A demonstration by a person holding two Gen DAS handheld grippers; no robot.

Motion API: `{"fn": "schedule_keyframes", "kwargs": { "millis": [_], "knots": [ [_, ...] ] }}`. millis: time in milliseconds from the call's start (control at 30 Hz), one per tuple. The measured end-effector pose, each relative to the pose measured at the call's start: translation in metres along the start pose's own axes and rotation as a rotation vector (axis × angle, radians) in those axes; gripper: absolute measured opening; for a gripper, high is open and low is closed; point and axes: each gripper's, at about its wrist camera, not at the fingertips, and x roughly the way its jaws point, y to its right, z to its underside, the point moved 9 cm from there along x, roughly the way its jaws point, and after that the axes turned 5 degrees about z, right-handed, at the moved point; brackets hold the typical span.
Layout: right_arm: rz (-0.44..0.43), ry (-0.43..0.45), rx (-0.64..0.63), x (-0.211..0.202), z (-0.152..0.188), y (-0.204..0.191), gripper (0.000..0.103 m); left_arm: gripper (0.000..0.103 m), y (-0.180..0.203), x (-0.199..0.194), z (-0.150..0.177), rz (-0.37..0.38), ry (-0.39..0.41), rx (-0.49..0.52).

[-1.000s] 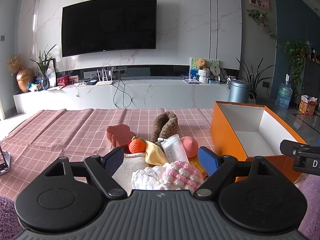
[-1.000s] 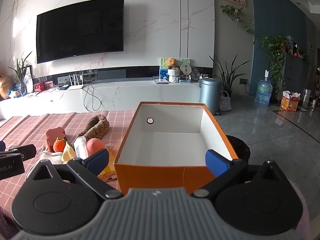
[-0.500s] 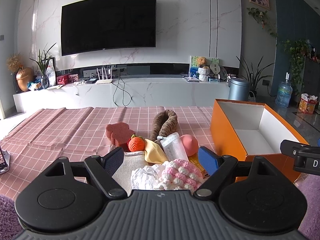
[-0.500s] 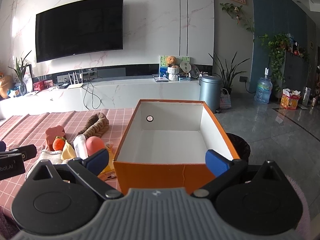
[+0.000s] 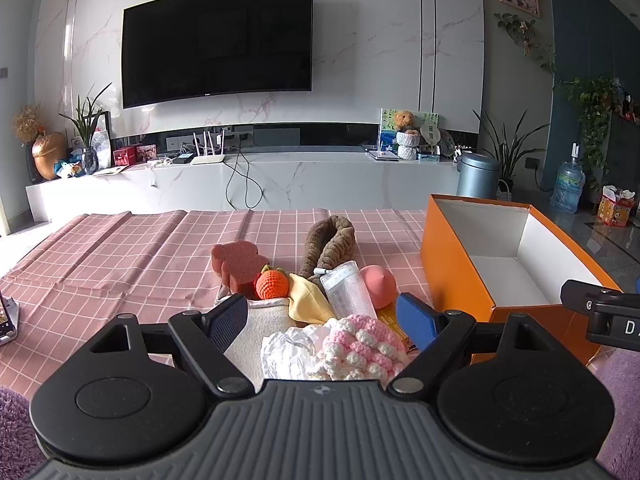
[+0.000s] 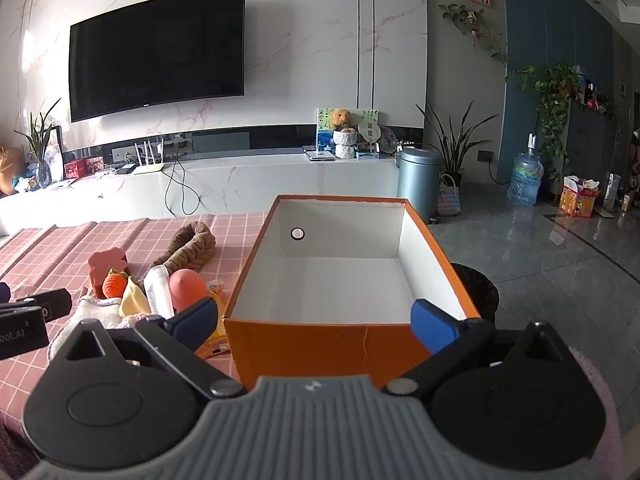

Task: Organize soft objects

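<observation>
A pile of soft things lies on the pink checked cloth: a pink-and-white crochet piece, a white crumpled piece, a cream towel, a yellow cloth, an orange crochet fruit, a red-brown sponge, a brown plush band, a pink ball and a white tube. My left gripper is open just before the pile, holding nothing. An empty orange box stands right of the pile. My right gripper is open at the box's near wall.
A phone lies at the cloth's left edge. A purple fluffy rug lies below the table's near edge. A white TV bench and a grey bin stand beyond the table.
Both views have shifted slightly; the pile and box sit a little lower in the frames. Both grippers stay open and nothing on the cloth has moved.
</observation>
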Motion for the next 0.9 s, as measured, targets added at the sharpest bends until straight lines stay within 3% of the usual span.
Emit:
{"fn": "schedule_keyframes", "kwargs": {
  "millis": [900],
  "knots": [
    [0.007, -0.003, 0.002, -0.0002, 0.0016, 0.0049, 0.101, 0.099, 0.0000, 0.0013, 0.0027, 0.001, -0.006, -0.003]
  ]
}}
